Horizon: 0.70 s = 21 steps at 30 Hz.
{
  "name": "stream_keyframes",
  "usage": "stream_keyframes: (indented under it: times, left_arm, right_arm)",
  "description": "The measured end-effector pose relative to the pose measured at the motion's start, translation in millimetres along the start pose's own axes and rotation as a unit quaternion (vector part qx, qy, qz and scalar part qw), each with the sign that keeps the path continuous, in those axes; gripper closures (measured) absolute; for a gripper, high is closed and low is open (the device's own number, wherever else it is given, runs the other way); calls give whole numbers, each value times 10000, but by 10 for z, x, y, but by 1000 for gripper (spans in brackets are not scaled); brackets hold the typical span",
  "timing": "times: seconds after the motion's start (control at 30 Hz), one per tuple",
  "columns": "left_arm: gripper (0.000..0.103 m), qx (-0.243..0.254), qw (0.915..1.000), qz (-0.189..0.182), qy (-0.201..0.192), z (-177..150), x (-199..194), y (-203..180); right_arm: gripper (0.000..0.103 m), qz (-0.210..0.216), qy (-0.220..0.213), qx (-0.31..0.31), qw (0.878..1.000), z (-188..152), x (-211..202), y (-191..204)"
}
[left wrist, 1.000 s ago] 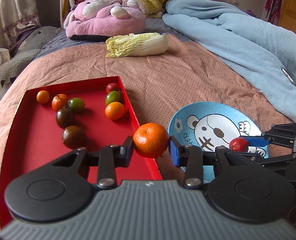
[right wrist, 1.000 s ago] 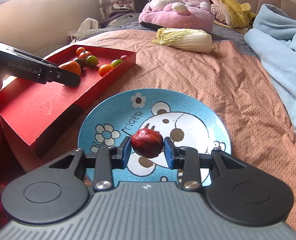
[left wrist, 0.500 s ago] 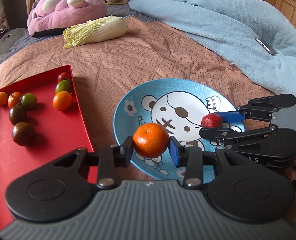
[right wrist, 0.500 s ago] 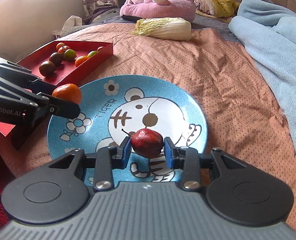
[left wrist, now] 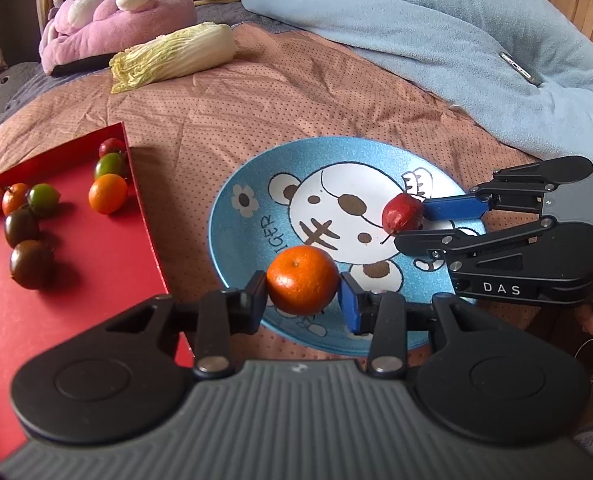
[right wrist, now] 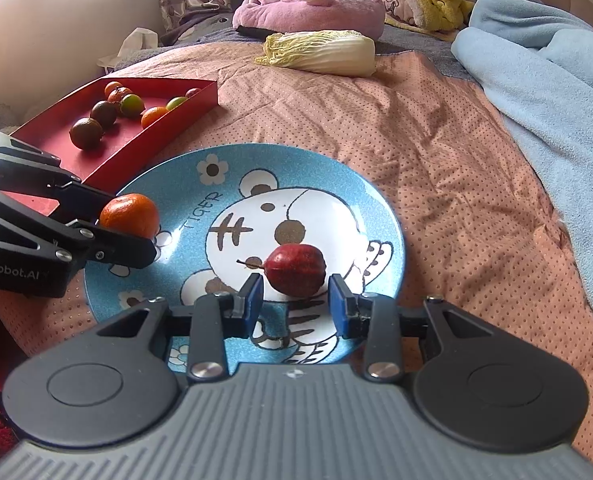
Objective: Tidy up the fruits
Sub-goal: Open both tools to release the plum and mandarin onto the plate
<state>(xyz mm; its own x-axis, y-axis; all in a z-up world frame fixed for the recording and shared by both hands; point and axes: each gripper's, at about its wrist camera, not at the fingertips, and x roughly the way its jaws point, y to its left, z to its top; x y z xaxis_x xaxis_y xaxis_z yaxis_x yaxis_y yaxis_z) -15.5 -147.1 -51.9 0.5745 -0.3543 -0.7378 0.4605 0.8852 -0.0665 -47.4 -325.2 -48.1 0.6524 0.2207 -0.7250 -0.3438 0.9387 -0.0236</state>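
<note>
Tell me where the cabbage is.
The cabbage lies on the pink bedspread beyond the blue plate, just before the pink plush toy.

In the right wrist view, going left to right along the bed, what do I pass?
Red tray → mandarin held over the blue plate's left edge → dark red fruit on the plate → light blue blanket.

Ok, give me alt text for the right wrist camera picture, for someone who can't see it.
The right gripper, jaws opening, straddles a dark red fruit lying on a blue cartoon plate on a bed. At left, the left gripper, jaws also opening, has an orange between them at the plate's rim; a red tray of small fruits sits behind.
</note>
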Motion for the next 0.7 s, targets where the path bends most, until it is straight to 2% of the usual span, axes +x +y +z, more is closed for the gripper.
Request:
stream_keyframes:
  times: [0.07,0.1,0.13,0.17,0.2,0.33,0.43,0.7]
  left_arm:
    - [61,-38,10000,-9,-18,3,-18,2]
    - [59,-57,10000,2,-31,8,-27,3]
    - [56,-79,9999,10,-80,9,-48,6]
    - [48,-102,9998,19,-148,12,-75,9]
    - [43,-129,9997,19,-224,17,-105,13]
    - [40,-298,9984,-145,-453,56,-231,47]
    - [33,-369,9978,-56,-546,65,-303,82]
    - [32,-682,9949,216,-705,62,-443,292]
  right_arm:
    - [52,9,-42,44,10000,10,-26,-6]
    - [40,15,-84,61,9999,17,-45,-3]
    - [30,6,-149,68,9999,29,-75,2]
    - [27,-12,-202,54,9998,42,-100,12]
    - [25,-25,-250,9,9997,63,-128,29]
    - [24,-31,-354,-92,9993,140,-195,94]
    - [18,-46,-416,-137,9990,188,-227,139]
    - [17,29,-459,-274,9986,260,-276,272]
